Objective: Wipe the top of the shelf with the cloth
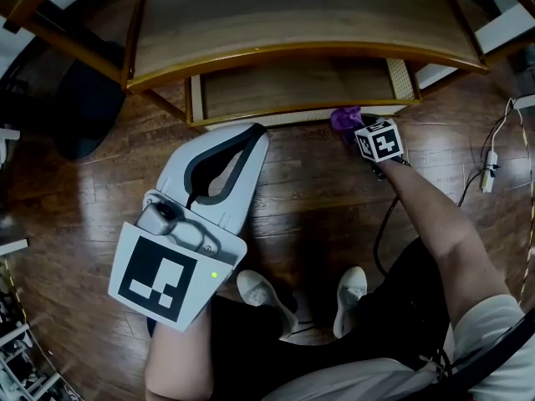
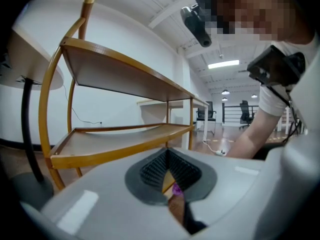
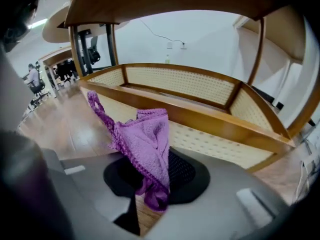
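Observation:
The wooden shelf (image 1: pixel 292 15) stands ahead of me, its curved top board (image 2: pixel 120 69) above a middle tier and a bottom tier with cane sides (image 3: pixel 190 84). A purple cloth (image 3: pixel 147 139) hangs bunched from my right gripper (image 3: pixel 165 156), which is shut on it low by the bottom tier's front rail. In the head view the cloth (image 1: pixel 345 119) shows just beyond the right gripper (image 1: pixel 358 130) and its marker cube. My left gripper (image 1: pixel 257 129) is held over the floor, pointing at the shelf, tips together and empty (image 2: pixel 167 151). A purple scrap of the cloth (image 2: pixel 176 188) shows through its gap.
A cable and white power strip (image 1: pixel 489 174) lie on the wooden floor at the right. A dark rounded object (image 1: pixel 79 107) sits left of the shelf. My shoes (image 1: pixel 259 291) are below. Desks and office chairs (image 2: pixel 245 109) stand far off.

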A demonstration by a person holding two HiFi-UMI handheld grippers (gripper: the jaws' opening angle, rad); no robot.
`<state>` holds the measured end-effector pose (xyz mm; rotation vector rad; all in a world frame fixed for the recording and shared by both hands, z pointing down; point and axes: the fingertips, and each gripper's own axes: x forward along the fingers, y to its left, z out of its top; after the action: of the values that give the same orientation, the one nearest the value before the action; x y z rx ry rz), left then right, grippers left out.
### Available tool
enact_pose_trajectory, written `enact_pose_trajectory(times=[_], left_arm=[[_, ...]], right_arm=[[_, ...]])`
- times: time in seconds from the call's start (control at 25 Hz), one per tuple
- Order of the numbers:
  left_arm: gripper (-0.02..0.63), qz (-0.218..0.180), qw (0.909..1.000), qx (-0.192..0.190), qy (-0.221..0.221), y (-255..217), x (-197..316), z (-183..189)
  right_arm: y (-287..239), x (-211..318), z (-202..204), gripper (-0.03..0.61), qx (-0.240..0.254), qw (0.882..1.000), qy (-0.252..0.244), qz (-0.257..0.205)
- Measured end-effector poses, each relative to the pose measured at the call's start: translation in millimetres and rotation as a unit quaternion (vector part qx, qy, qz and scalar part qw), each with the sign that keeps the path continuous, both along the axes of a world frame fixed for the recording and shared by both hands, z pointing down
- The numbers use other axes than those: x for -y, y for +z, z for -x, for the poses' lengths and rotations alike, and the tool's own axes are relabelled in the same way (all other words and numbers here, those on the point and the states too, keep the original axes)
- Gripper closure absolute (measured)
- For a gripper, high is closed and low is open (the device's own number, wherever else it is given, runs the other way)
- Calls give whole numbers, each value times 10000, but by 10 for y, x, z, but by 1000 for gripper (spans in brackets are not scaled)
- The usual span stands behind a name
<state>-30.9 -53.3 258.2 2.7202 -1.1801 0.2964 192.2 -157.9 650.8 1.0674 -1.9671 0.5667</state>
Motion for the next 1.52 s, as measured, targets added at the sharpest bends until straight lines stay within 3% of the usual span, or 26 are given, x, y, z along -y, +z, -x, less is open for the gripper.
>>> enact_pose_trajectory(times=[0.32, 0.56, 0.68, 0.84, 0.96, 1.24, 1.52], left_arm=[[595, -25, 9999, -93, 120, -15, 59, -131], [595, -163, 9992, -172, -330, -129, 156, -8], [595, -211, 9965, -243, -769, -213, 223, 236], [595, -301, 9930, -116, -1140, -262, 258, 463], [595, -279, 9927, 65, -1174, -252, 216, 485], [595, -253, 9916, 73, -1264, -321, 20, 652], [595, 52, 9896, 447, -1366, -152, -281, 819]], right_arm=[[-44, 79, -1331, 480, -753, 9881, 1333, 130], [-177, 16, -1711, 480, -813, 9736, 2131, 119], [-121, -90, -1230, 480, -677, 9827, 1700, 278], [-32, -179, -58, 480, -25, 9959, 849, 324], [-85, -290, 872, 480, 406, 9989, 96, 217], [-163, -599, 2574, 480, 1040, 9848, -1384, 164], [9, -715, 3479, 480, 1232, 9696, -2104, 211]])
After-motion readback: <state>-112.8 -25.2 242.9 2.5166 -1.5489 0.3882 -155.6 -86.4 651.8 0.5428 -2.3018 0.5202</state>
